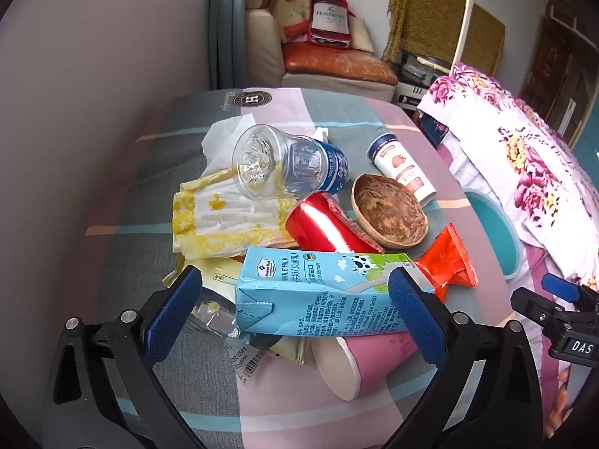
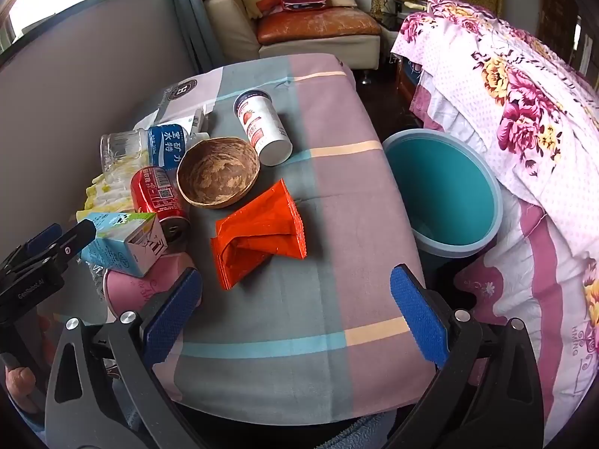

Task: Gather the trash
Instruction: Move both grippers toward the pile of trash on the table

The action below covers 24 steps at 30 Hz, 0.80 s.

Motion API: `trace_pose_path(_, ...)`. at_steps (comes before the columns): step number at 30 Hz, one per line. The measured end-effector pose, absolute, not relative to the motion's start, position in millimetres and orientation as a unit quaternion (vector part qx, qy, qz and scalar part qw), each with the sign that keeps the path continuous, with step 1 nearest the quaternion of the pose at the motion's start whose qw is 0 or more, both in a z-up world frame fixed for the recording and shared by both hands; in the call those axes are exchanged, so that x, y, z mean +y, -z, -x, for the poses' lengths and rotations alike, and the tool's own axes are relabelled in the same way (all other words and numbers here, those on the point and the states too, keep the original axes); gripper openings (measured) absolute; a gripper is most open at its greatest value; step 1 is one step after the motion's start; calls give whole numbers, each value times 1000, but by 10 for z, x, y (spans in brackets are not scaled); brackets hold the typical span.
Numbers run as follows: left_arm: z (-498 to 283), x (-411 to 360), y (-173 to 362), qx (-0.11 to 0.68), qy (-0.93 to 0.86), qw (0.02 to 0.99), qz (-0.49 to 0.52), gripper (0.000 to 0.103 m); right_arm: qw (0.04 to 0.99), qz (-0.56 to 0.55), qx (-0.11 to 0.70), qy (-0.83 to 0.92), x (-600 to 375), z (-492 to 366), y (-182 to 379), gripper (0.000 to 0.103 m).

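The left gripper (image 1: 295, 308) is spread wide around the milk box (image 1: 318, 292), low in the frame. It should be squeezed gently, then carried to the blue bin (image 2: 445, 194) at right. The right gripper (image 2: 295, 310) is spread too, holding nothing.

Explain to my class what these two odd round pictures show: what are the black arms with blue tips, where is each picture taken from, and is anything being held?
No robot here: a person holds a two-finger gripper in each hand, each carrying a wide-angle camera looking along its fingers. One picture comes from the left gripper, the other from the right gripper. The blue pads are the fingertips.

On the cloth-covered table lies trash: a blue milk carton, a pink paper cup, a red can, an orange wrapper, a brown bowl, a clear bottle and a white yogurt cup. A teal bin stands beside the table.

Both grippers are open and hold nothing. The left one is poised around the milk carton without pressing it.
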<state>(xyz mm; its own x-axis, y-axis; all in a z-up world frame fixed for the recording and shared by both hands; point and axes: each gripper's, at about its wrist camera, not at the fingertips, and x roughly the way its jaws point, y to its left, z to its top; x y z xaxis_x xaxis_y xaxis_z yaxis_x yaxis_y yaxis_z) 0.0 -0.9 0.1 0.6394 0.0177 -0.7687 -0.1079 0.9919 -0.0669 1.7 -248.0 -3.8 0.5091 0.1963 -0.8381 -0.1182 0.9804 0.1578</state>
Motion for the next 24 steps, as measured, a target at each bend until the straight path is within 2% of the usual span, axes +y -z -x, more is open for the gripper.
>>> trace_pose_path(24, 25, 14, -44, 421, -1, 906, 39, 100, 866, -42, 491, -82, -2524, -62, 48, 97)
